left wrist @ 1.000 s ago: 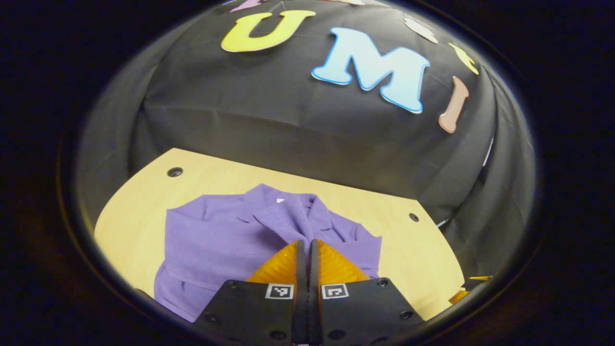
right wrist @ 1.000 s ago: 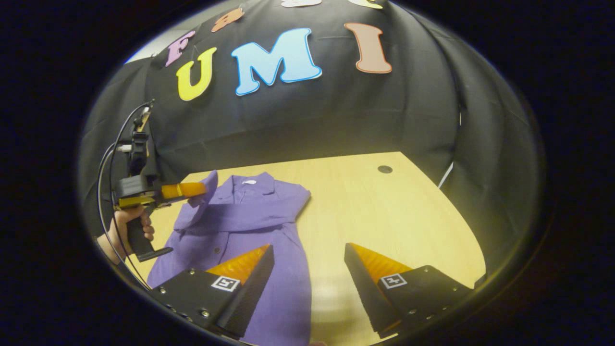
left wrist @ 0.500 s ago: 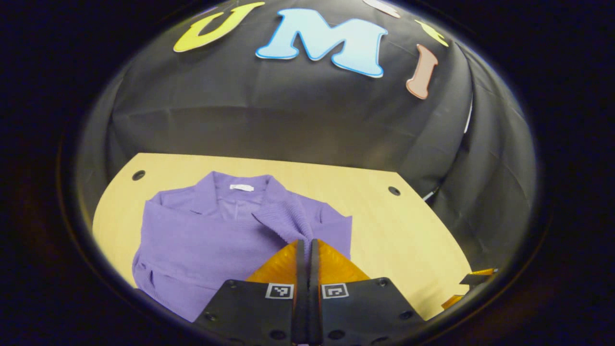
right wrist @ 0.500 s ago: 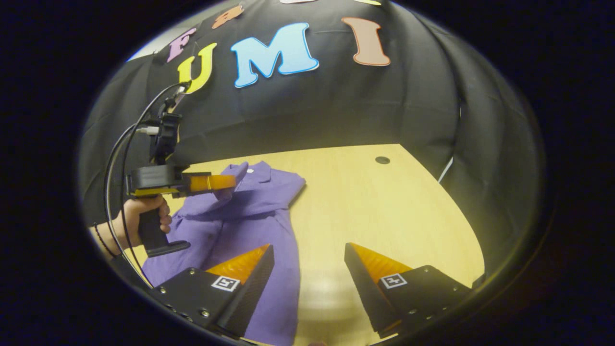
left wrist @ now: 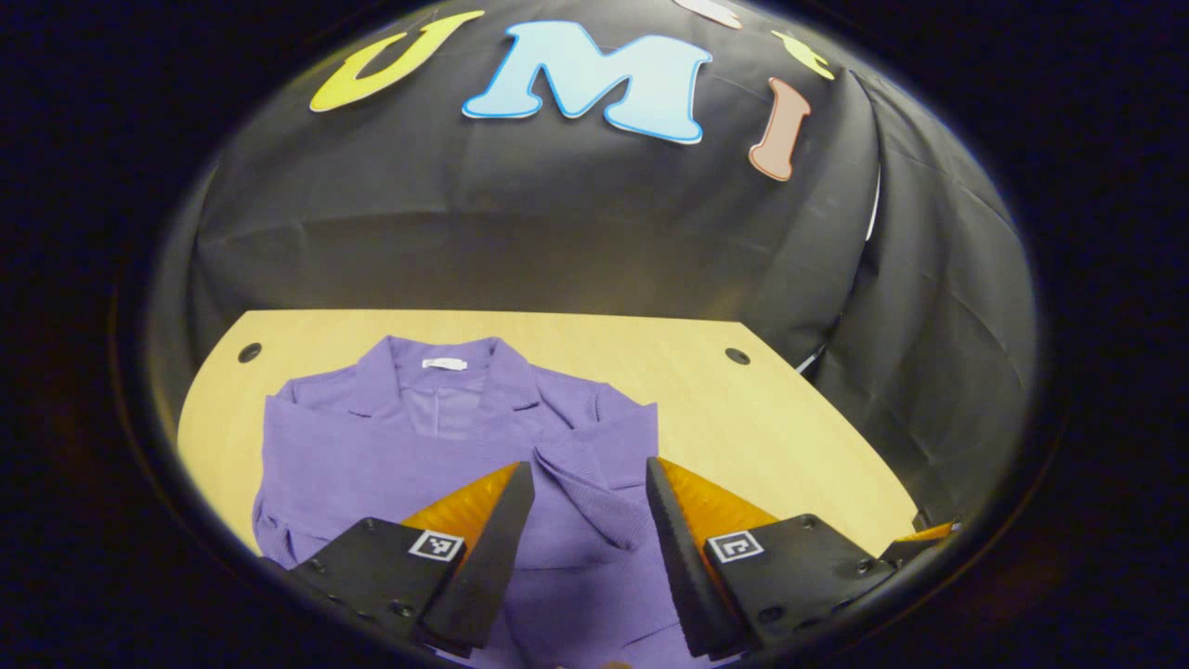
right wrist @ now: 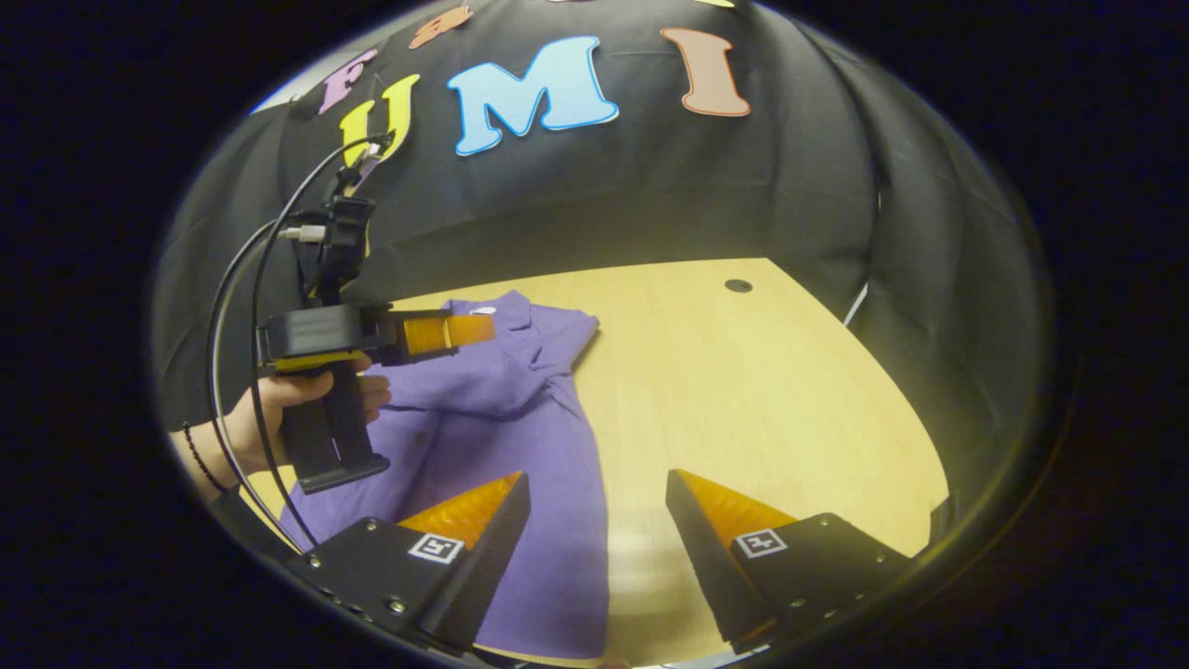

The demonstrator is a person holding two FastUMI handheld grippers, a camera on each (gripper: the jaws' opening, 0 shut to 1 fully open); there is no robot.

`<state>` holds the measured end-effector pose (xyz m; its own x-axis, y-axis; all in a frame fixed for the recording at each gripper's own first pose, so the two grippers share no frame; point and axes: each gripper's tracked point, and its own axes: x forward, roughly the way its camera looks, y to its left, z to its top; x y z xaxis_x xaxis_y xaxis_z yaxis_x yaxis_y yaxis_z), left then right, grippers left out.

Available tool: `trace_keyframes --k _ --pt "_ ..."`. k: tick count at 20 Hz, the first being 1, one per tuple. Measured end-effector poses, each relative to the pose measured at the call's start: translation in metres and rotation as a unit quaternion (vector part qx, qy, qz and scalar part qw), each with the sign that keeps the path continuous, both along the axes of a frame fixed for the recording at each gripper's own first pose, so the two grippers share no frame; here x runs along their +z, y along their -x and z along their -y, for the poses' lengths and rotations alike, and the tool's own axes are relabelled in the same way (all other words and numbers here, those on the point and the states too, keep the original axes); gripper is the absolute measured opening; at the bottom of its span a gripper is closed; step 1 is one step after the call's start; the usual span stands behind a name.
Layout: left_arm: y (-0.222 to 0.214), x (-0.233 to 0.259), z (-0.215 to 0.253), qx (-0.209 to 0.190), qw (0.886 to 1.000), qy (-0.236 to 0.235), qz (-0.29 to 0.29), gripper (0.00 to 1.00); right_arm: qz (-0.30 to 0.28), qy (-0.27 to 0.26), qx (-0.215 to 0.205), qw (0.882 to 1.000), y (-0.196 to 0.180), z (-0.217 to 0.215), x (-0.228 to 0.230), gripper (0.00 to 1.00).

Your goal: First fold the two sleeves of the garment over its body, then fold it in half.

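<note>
Since 0.5 s ago L gripper point(left wrist: 581, 488) has gone from clamped on the sleeve cuff point(left wrist: 594, 492) to wide open, empty; cuff now lies on the purple shirt point(left wrist: 409, 446), which sits flat on the wood table point(left wrist: 743, 418). R gripper point(right wrist: 594, 506) also wide open, holds nothing, low over shirt's right edge w/ table. Risk, my read: cuff sits rumpled btwn L fingers, so a careless pull-back could snag it and undo the fold.

— What colours on my table?
— My garment point(left wrist: 390, 455) is plain purple, with a white neck tag point(left wrist: 444, 363), on a pale yellow wood table point(left wrist: 743, 427).
— My grippers?
— Left gripper point(left wrist: 583, 483): orange fingers, black bodies, black-and-white square markers. The cables point(right wrist: 243, 297) look black, perhaps.
</note>
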<state>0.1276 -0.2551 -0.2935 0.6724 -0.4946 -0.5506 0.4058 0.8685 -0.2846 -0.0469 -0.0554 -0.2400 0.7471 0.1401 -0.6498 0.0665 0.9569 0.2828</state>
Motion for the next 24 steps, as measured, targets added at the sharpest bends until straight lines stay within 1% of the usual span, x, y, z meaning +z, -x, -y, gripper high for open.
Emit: trace_keyframes --k 2,4,6,7,9,11,15,16,17,18,20,24 --pt "0.004 0.004 -0.014 0.010 1.000 0.006 0.003 0.77 0.000 0.006 -0.002 1.000 0.005 -0.005 0.000 0.90" --pt "0.011 0.010 -0.032 0.019 1.000 0.005 0.004 0.97 0.001 0.011 -0.001 1.000 0.009 -0.012 0.000 0.90" --pt "0.023 0.010 -0.057 0.029 1.000 -0.001 0.002 0.97 -0.003 0.022 -0.004 1.000 0.015 -0.016 -0.003 0.90" --pt "0.032 0.010 -0.071 0.034 0.999 -0.005 -0.004 0.93 -0.009 0.023 -0.006 1.000 0.019 -0.019 -0.005 0.90" --pt "0.052 0.006 -0.099 0.045 0.999 -0.007 -0.015 0.93 -0.019 0.018 -0.009 1.000 0.027 -0.030 -0.007 0.90" --pt "0.075 -0.003 -0.132 0.054 0.998 -0.014 -0.030 0.98 -0.031 0.022 -0.007 0.999 0.038 -0.039 -0.011 0.90" --pt "0.120 -0.022 -0.198 0.074 0.995 -0.037 -0.052 0.99 -0.048 0.029 -0.004 0.998 0.059 -0.056 -0.023 0.90" --pt "0.132 -0.026 -0.211 0.075 0.995 -0.041 -0.057 0.99 -0.052 0.029 -0.004 0.998 0.064 -0.060 -0.026 0.90" --pt "0.144 -0.029 -0.225 0.078 0.994 -0.045 -0.061 0.96 -0.055 0.029 -0.006 0.998 0.068 -0.063 -0.029 0.90" --pt "0.157 -0.032 -0.237 0.077 0.994 -0.048 -0.066 0.99 -0.058 0.031 -0.009 0.998 0.073 -0.067 -0.032 0.90" --pt "0.182 -0.035 -0.258 0.071 0.993 -0.053 -0.072 0.96 -0.070 0.030 -0.012 0.997 0.083 -0.072 -0.040 0.90" --pt "0.222 -0.043 -0.300 0.062 0.993 -0.080 -0.062 0.96 -0.084 0.032 -0.027 0.996 0.096 -0.074 -0.049 0.90"
